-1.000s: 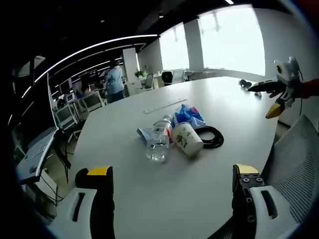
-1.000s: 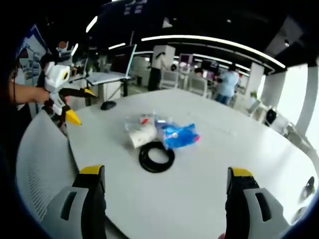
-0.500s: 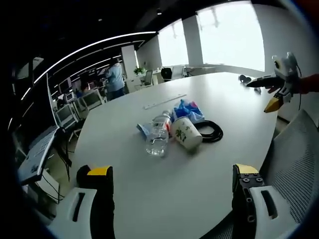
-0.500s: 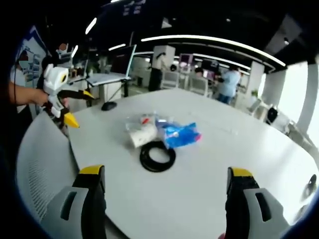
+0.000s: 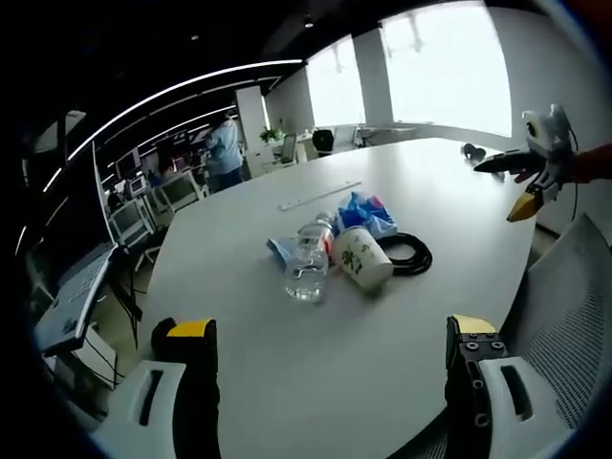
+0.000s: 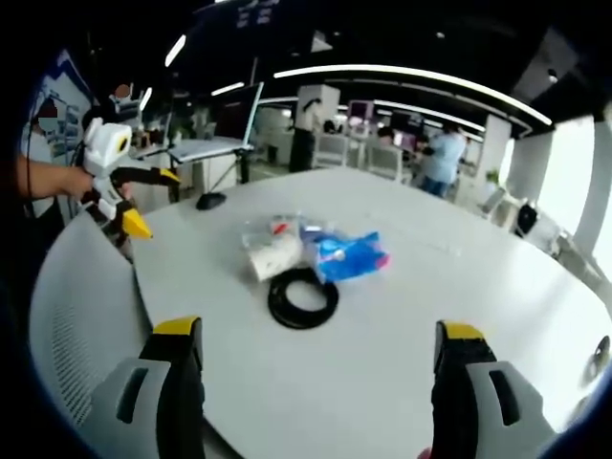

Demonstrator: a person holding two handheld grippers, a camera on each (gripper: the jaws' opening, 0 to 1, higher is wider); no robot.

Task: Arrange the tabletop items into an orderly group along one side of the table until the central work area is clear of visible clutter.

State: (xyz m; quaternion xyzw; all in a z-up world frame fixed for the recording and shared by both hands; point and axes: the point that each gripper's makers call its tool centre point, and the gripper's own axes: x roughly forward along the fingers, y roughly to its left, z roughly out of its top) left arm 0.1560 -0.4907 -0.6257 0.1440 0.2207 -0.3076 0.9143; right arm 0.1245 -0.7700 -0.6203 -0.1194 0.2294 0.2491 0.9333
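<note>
Both empty: left hand-held gripper [image 5: 330, 359] and right hand-held gripper [image 6: 316, 359] spread wide above white bench [image 5: 287, 382]. Clutter at 12 o'clock: bottle [image 5: 308, 268], cup [image 5: 363, 258], black cable coil [image 6: 303, 297]; blue bag [image 6: 349, 256] partly hidden.

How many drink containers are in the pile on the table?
2: a clear water bottle lying on its side, and a paper cup tipped over beside it, next to the black cable coil. The pile may hide others.

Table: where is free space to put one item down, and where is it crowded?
Free: the table between the near edge and the water bottle, and beyond the ruler. Crowded: the middle, where bottle, paper cup, black cable coil and blue bag cluster.
</note>
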